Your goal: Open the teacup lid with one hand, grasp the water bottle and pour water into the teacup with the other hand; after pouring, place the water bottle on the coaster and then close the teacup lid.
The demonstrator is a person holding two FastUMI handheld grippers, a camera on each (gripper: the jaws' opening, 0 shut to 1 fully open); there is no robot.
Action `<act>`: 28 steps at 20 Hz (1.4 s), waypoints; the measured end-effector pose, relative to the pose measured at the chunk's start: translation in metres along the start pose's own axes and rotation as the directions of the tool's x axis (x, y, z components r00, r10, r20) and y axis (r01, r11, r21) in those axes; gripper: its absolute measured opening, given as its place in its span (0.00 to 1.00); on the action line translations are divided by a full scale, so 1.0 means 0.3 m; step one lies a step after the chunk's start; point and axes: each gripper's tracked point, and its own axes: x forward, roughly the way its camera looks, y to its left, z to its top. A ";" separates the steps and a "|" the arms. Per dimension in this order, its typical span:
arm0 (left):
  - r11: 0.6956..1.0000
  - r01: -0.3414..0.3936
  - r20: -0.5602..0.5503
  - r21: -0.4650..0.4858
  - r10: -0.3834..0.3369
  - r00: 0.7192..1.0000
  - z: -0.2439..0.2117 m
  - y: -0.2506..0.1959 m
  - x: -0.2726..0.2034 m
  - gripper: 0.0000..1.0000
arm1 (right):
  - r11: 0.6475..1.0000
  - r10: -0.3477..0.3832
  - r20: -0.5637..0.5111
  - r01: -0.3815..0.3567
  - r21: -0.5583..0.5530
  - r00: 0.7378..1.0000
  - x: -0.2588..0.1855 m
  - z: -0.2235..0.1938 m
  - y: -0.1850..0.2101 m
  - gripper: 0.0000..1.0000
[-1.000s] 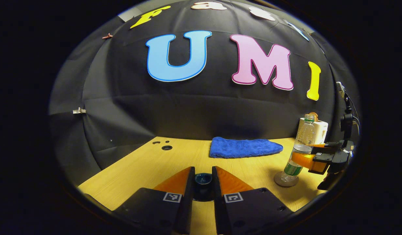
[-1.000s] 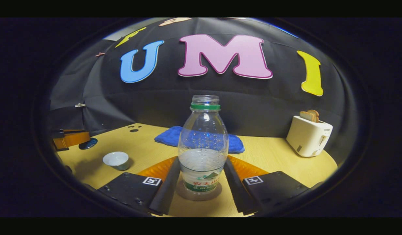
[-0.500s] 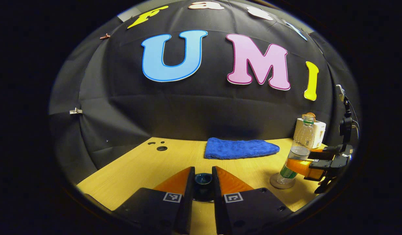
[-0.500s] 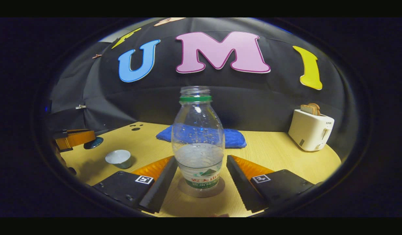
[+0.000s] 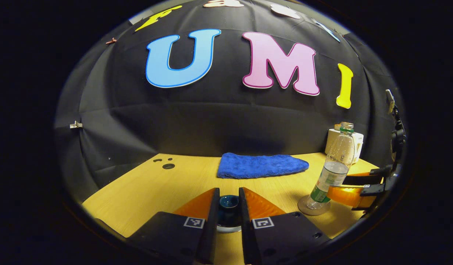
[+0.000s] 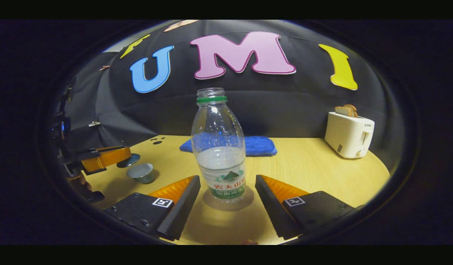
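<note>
On the tabletop, the water bottle is being left upright on the coaster, between the widely parted fingers of the right tongs, which are touching nothing. The teacup lid is being pinched between both fingers of the left tongs. The open teacup is sitting near those tongs as seen in the right gripper view. Closing is judged to be what is left. If the lid is being lowered off-centre, it could be knocked against the rim, tipping the cup and spilling water towards the blue cloth
</note>
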 end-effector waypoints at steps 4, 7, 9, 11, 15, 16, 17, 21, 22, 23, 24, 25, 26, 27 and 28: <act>1.000 -0.010 -0.029 -0.010 0.009 1.000 -0.049 0.007 0.039 0.33 | 1.000 -0.009 -0.007 0.009 -0.008 1.000 -0.078 -0.007 -0.006 0.97; 1.000 -0.022 -0.054 -0.008 0.021 0.998 -0.087 0.020 0.056 0.32 | 1.000 -0.019 -0.013 0.019 0.003 1.000 -0.112 -0.002 -0.021 0.97; 1.000 -0.024 -0.065 -0.011 0.023 0.998 -0.107 0.021 0.065 0.36 | 0.999 -0.033 -0.015 0.033 -0.017 0.999 -0.120 0.002 -0.040 0.98; 1.000 -0.022 -0.081 -0.016 0.020 0.997 -0.120 0.023 0.070 0.33 | 0.999 -0.037 -0.023 0.036 -0.019 0.999 -0.122 -0.005 -0.051 0.97; 1.000 -0.016 -0.089 -0.007 0.016 0.996 -0.123 0.014 0.071 0.34 | 0.998 -0.048 -0.024 0.047 -0.028 0.999 -0.124 -0.001 -0.056 0.97; 1.000 -0.017 -0.088 0.000 0.017 0.996 -0.117 0.015 0.071 0.36 | 0.998 -0.049 -0.024 0.048 -0.036 0.999 -0.124 0.001 -0.055 0.97; 1.000 -0.017 -0.085 0.008 0.018 0.996 -0.115 0.017 0.068 0.37 | 0.998 -0.049 -0.021 0.048 -0.039 0.999 -0.125 0.009 -0.051 0.98; 1.000 0.001 -0.032 -0.003 -0.001 0.999 -0.023 0.003 0.016 0.45 | 0.998 -0.055 0.013 0.055 -0.040 0.998 -0.153 0.080 -0.039 0.97; 1.000 0.000 -0.021 -0.013 -0.001 1.000 0.008 0.000 -0.003 0.45 | 0.997 -0.058 0.025 0.060 -0.047 0.998 -0.164 0.105 -0.036 0.97; 1.000 -0.002 -0.016 -0.021 0.002 1.000 0.038 0.002 -0.026 0.45 | 0.997 -0.060 0.036 0.062 -0.053 0.998 -0.178 0.138 -0.031 0.97; 1.000 -0.004 -0.007 -0.023 0.004 1.000 0.076 0.002 -0.054 0.45 | 0.996 -0.060 0.049 0.063 -0.055 0.997 -0.192 0.173 -0.022 0.98; 1.000 -0.009 0.004 -0.021 0.009 1.000 0.116 0.004 -0.078 0.45 | 0.996 -0.060 0.061 0.063 -0.056 0.996 -0.209 0.211 -0.014 0.98; 1.000 -0.014 0.015 -0.017 0.014 1.000 0.162 0.008 -0.101 0.48 | 0.996 -0.060 0.074 0.064 -0.055 0.995 -0.232 0.251 -0.005 0.97; 1.000 -0.015 0.021 -0.015 0.015 1.000 0.205 0.012 -0.129 0.48 | 0.997 -0.060 0.086 0.065 -0.052 0.994 -0.252 0.293 0.001 0.97; 1.000 -0.013 0.027 -0.014 0.014 1.000 0.251 0.014 -0.156 0.48 | 0.997 -0.060 0.100 0.065 -0.048 0.993 -0.277 0.337 0.012 0.98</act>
